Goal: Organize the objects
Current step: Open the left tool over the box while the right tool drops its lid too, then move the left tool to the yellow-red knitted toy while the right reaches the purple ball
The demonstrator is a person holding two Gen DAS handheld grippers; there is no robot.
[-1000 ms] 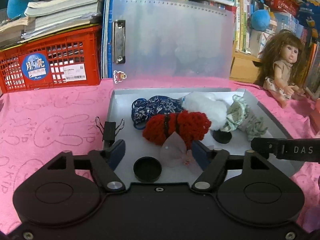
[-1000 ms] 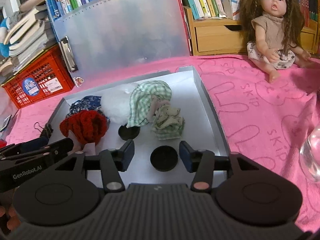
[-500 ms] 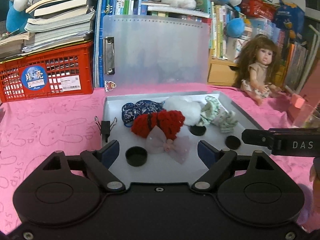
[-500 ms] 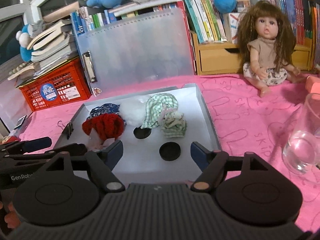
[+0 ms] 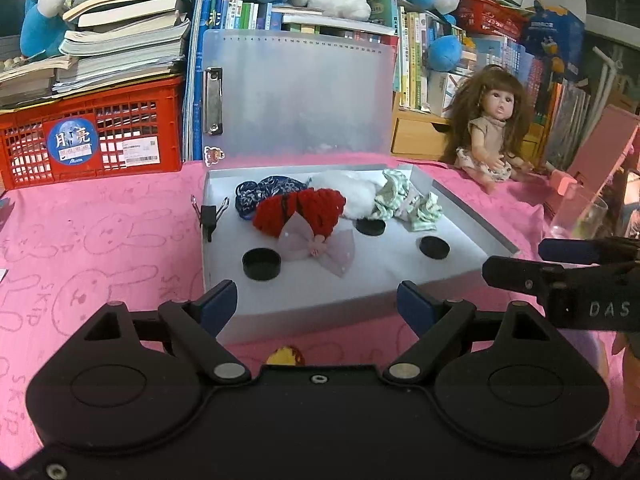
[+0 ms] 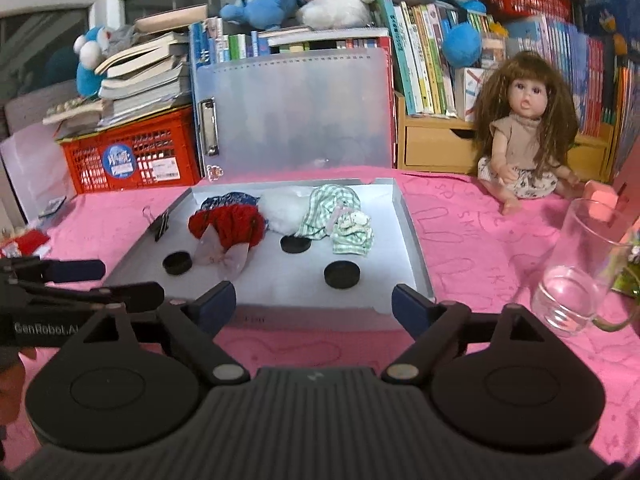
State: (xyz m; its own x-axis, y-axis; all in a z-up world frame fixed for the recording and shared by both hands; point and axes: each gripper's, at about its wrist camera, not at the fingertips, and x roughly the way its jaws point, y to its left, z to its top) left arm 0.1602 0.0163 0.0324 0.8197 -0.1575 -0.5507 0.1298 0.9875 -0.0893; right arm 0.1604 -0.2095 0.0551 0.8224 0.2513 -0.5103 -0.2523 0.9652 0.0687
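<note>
An open grey box (image 5: 472, 216) (image 6: 412, 232) lies on the pink cloth, its clear lid (image 5: 296, 96) (image 6: 296, 112) standing up behind. Inside lie a red knitted scrunchie (image 5: 304, 210) (image 6: 232, 222), a blue one (image 5: 264, 192), a white fluffy one (image 5: 356, 194) (image 6: 286, 210), green checked ones (image 5: 408, 204) (image 6: 340, 216), a pink bow (image 5: 316, 246) (image 6: 224, 254) and three black round caps (image 5: 260, 263) (image 6: 341, 274). My left gripper (image 5: 318, 304) is open and empty at the box's near edge. My right gripper (image 6: 314, 300) is open and empty there too.
A black binder clip (image 5: 209, 216) (image 6: 160, 222) sits on the box's left wall. A doll (image 5: 492, 128) (image 6: 524, 132) sits at the back right. A glass (image 6: 580, 264) stands right. A red crate (image 5: 92, 132) with books stands back left.
Both grippers have pulled back from inside the box to its near edge and opened wider. The pink bow now lies free in the box.
</note>
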